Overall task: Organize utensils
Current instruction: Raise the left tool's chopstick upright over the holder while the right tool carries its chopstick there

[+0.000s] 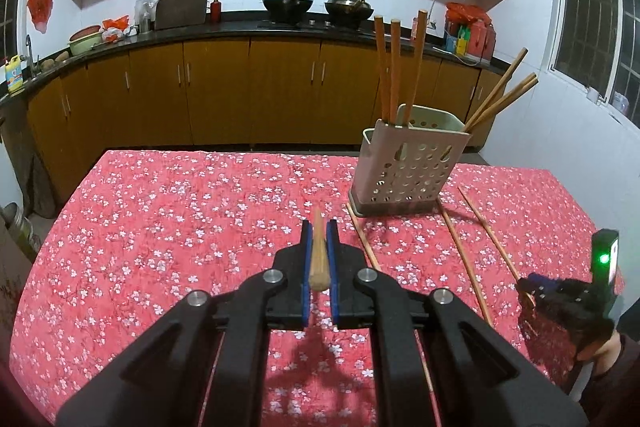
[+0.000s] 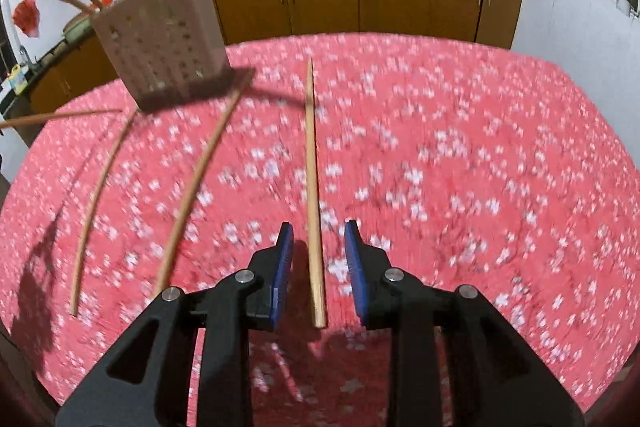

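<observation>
Left tongs (image 1: 319, 231) clamped on one chopstick (image 1: 319, 255); right tongs (image 2: 318, 237) parted.

I see a loose chopstick (image 2: 313, 187) lying between my right pads, seemingly untouched; perforated holder (image 1: 404, 171) ahead-right of left tongs.

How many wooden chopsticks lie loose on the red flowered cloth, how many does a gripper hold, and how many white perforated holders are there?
Wooden chopsticks lying on the red flowered cloth: 3
Wooden chopstick in the left gripper: 1
White perforated holder: 1
Total: 5
</observation>
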The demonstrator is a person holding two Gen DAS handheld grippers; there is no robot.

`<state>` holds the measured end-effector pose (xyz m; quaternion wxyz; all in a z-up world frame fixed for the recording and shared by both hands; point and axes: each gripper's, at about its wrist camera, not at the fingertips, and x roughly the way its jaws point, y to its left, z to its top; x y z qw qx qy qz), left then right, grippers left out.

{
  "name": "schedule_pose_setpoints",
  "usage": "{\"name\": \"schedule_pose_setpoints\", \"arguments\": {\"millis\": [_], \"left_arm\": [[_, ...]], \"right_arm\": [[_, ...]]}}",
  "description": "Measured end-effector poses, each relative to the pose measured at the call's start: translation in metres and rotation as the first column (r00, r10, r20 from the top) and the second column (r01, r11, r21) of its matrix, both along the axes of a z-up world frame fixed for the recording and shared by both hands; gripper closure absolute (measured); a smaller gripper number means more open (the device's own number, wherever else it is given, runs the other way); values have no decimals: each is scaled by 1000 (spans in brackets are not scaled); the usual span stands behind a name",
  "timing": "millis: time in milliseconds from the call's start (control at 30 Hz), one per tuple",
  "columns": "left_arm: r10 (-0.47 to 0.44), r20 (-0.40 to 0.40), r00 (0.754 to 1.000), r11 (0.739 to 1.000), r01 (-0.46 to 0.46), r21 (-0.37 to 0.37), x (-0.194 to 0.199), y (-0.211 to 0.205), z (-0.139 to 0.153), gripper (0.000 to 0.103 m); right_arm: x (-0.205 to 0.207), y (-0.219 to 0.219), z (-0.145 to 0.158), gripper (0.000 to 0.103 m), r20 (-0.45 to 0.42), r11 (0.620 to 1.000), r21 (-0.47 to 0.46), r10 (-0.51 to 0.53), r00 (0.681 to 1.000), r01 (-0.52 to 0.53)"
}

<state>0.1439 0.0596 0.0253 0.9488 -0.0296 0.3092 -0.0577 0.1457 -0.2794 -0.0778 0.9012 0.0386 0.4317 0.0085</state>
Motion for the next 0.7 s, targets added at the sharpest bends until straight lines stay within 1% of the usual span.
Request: {"name": "schedule_pose_setpoints", "arguments": {"millis": [67, 100, 200, 300, 367, 500, 600, 700], "left_arm": [[1, 0, 1000, 1000, -1, 0, 0, -1, -1, 95], [1, 1, 1000, 1000, -1, 0, 0, -2, -1, 95], [1, 6, 1000, 1000, -1, -5, 0, -1, 1, 95], [0, 24, 1000, 1000, 0, -7, -2, -1, 6, 95], [-3, 35, 999, 1000, 3, -9, -3, 0, 9, 95], [-5, 61, 998, 1000, 6, -16, -5, -1, 19, 95], [-10, 82, 997, 1000, 12, -20, -6, -2, 25, 95], [-16, 102, 995, 1000, 18, -24, -8, -3, 30, 95]], "right_arm": [[0, 4, -1, 90, 7, 1000, -28, 13, 1000, -13], [0, 4, -2, 95, 2, 1000, -24, 19, 1000, -19], [0, 3, 5, 95, 17, 1000, -16, 10, 1000, -9], [-4, -2, 26, 95, 78, 1000, 15, 3, 997, -4], [-8, -5, 45, 95, 136, 1000, 27, 0, 991, -4], [-15, -7, 80, 96, 239, 999, 46, -9, 971, -2], [-19, -7, 103, 96, 316, 998, 59, -17, 949, -1], [-22, -6, 122, 96, 375, 998, 62, -20, 927, -4]]}}
